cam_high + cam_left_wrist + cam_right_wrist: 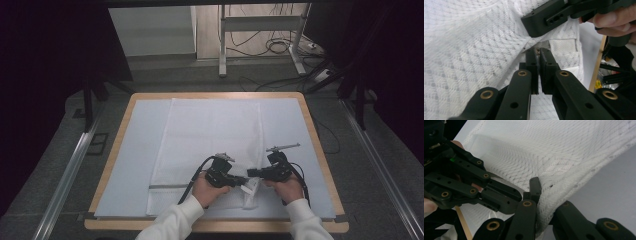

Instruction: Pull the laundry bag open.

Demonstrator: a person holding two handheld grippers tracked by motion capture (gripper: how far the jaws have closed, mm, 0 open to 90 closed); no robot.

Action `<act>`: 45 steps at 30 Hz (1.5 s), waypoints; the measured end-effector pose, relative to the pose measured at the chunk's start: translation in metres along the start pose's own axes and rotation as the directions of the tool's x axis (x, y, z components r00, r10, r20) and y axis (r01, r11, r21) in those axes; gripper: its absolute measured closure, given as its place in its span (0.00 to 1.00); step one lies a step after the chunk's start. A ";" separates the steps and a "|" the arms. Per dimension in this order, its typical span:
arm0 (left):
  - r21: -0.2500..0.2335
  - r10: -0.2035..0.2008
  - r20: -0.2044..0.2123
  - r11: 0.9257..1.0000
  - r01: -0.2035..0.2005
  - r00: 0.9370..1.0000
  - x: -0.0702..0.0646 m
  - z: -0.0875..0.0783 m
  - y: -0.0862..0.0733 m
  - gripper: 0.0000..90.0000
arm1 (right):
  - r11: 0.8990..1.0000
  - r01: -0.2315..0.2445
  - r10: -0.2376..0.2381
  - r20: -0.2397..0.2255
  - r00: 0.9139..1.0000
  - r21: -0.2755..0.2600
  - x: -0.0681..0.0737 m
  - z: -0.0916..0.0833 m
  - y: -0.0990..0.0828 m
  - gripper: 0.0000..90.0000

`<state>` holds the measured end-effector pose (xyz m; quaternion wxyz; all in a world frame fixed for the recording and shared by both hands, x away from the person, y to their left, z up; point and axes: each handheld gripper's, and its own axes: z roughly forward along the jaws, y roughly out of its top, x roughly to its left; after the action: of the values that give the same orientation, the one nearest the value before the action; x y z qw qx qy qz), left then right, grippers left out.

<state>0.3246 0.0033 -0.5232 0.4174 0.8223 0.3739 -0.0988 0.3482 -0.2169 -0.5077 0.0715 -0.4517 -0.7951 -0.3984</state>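
My left gripper [240,180] and right gripper [251,173] point at each other over the near edge of the table [115,150]. Each pinches the white mesh cloth [210,130], which lies flat on the pale mat [135,150], its near right corner lifted.

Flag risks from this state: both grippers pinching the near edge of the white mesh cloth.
1. The left gripper and right gripper grip the white mesh cloth close together; a lift may drag or bunch the rest.
2. Their jaws almost touch, so they could collide.
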 end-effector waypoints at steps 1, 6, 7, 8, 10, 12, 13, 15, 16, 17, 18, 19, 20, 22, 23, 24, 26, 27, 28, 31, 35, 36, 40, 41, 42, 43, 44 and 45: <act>0.002 -0.001 -0.002 1.000 0.001 1.000 0.000 0.000 0.000 0.97 | 1.000 0.001 -0.001 -0.002 1.000 -0.001 0.000 0.000 0.000 0.98; 0.002 0.000 -0.009 1.000 0.000 1.000 0.000 0.000 -0.001 0.97 | 1.000 0.004 -0.004 0.000 1.000 0.003 0.000 0.000 0.000 0.98; 0.002 0.001 -0.011 1.000 -0.001 1.000 0.000 0.000 -0.001 0.97 | 1.000 0.004 -0.004 0.000 1.000 0.003 0.000 0.000 0.000 0.98; 0.005 0.000 -0.017 1.000 0.000 1.000 0.000 0.000 -0.001 0.97 | 1.000 0.006 -0.006 0.000 1.000 0.005 0.000 0.000 0.000 0.98; 0.011 0.006 -0.028 1.000 -0.006 1.000 0.000 0.001 -0.002 0.97 | 1.000 0.008 -0.008 0.001 1.000 0.007 0.000 0.001 0.000 0.98; 0.011 0.009 -0.030 1.000 -0.008 1.000 0.000 0.001 -0.002 0.97 | 1.000 0.010 -0.010 0.001 1.000 0.008 0.000 0.001 0.000 0.98; 0.008 0.008 -0.030 1.000 -0.008 1.000 -0.001 0.002 -0.003 0.97 | 1.000 0.010 -0.010 0.000 1.000 0.008 0.000 0.000 0.000 0.98; 0.010 0.010 -0.032 1.000 -0.010 0.999 -0.001 0.002 -0.003 0.97 | 1.000 0.013 -0.013 -0.001 1.000 0.010 0.000 0.000 0.000 0.98; 0.010 0.009 -0.033 1.000 -0.009 0.999 -0.001 0.002 -0.003 0.97 | 1.000 0.015 -0.015 -0.001 1.000 0.010 0.000 0.000 0.000 0.98; 0.009 0.007 -0.032 1.000 -0.007 0.999 0.000 0.001 -0.003 0.97 | 1.000 0.014 -0.014 -0.002 1.000 0.010 0.000 0.000 0.000 0.98; 0.009 0.005 -0.031 1.000 -0.004 1.000 0.001 0.001 -0.003 0.97 | 1.000 0.014 -0.014 -0.003 1.000 0.010 0.000 0.000 0.000 0.98; 0.012 0.004 -0.032 1.000 -0.003 0.999 0.001 0.002 -0.003 0.97 | 1.000 0.014 -0.014 -0.003 1.000 0.010 0.000 0.000 0.000 0.98; 0.014 0.004 -0.033 1.000 -0.004 0.999 0.001 0.002 -0.003 0.97 | 1.000 0.015 -0.015 -0.002 1.000 0.011 0.000 0.001 0.000 0.98; 0.012 0.002 -0.030 1.000 -0.001 1.000 0.001 0.002 -0.003 0.97 | 1.000 0.014 -0.014 -0.002 1.000 0.011 0.000 0.001 0.000 0.98; 0.011 0.001 -0.030 1.000 -0.001 1.000 0.001 0.002 -0.003 0.97 | 1.000 0.015 -0.015 -0.002 1.000 0.010 0.000 0.000 0.000 0.98; 0.010 0.001 -0.029 1.000 0.000 1.000 0.001 0.002 -0.004 0.97 | 1.000 0.015 -0.015 -0.003 1.000 0.009 0.000 0.000 0.000 0.98; 0.012 0.004 -0.030 1.000 -0.004 1.000 0.001 0.003 -0.004 0.97 | 1.000 0.014 -0.014 -0.003 1.000 0.008 0.000 0.000 0.000 0.98; 0.010 0.002 -0.029 1.000 -0.002 1.000 0.001 0.003 -0.005 0.97 | 1.000 0.014 -0.014 -0.002 1.000 0.008 0.000 0.000 0.000 0.98; 0.002 -0.006 -0.031 1.000 0.006 1.000 0.000 0.004 -0.006 0.97 | 1.000 0.015 -0.015 -0.002 1.000 0.009 0.000 0.000 0.000 0.98; 0.027 0.012 -0.051 1.000 -0.011 0.999 -0.005 0.010 -0.008 0.97 | 1.000 0.012 -0.012 0.003 1.000 0.012 0.000 0.002 0.000 0.98; 0.019 0.003 -0.065 1.000 -0.002 0.998 -0.006 0.015 -0.005 0.97 | 1.000 0.010 -0.010 0.007 1.000 0.007 0.001 0.001 0.000 0.98; 0.021 0.002 -0.064 1.000 -0.001 0.998 -0.006 0.015 -0.004 0.97 | 1.000 0.008 -0.008 0.003 1.000 0.004 0.001 0.001 0.000 0.98; 0.020 -0.002 -0.062 1.000 0.003 0.998 -0.005 0.014 -0.004 0.97 | 1.000 0.013 -0.013 -0.001 1.000 0.010 0.001 0.000 -0.001 0.98; 0.018 -0.006 -0.056 1.000 0.007 0.998 -0.003 0.013 -0.004 0.97 | 1.000 0.014 -0.014 -0.002 1.000 0.009 0.001 -0.001 -0.001 0.98; 0.015 -0.013 -0.052 1.000 0.014 0.999 -0.002 0.011 -0.004 0.97 | 1.000 0.013 -0.013 -0.004 1.000 0.009 0.000 -0.001 -0.001 0.98; 0.015 -0.014 -0.051 1.000 0.014 0.999 -0.001 0.010 -0.004 0.97 | 1.000 0.013 -0.012 -0.005 1.000 0.009 0.000 -0.002 -0.001 0.98; 0.015 -0.019 -0.047 1.000 0.019 0.999 0.000 0.009 -0.004 0.97 | 1.000 0.011 -0.011 -0.009 1.000 0.009 -0.001 -0.002 -0.001 0.98; 0.015 -0.021 -0.043 1.000 0.021 0.999 0.000 0.009 -0.004 0.97 | 1.000 0.011 -0.011 -0.011 1.000 0.010 -0.001 -0.002 -0.001 0.98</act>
<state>0.3233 -0.0018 -0.5316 0.4016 0.8236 0.3907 -0.0883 0.3476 -0.2191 -0.5075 0.0760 -0.4448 -0.7990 -0.3975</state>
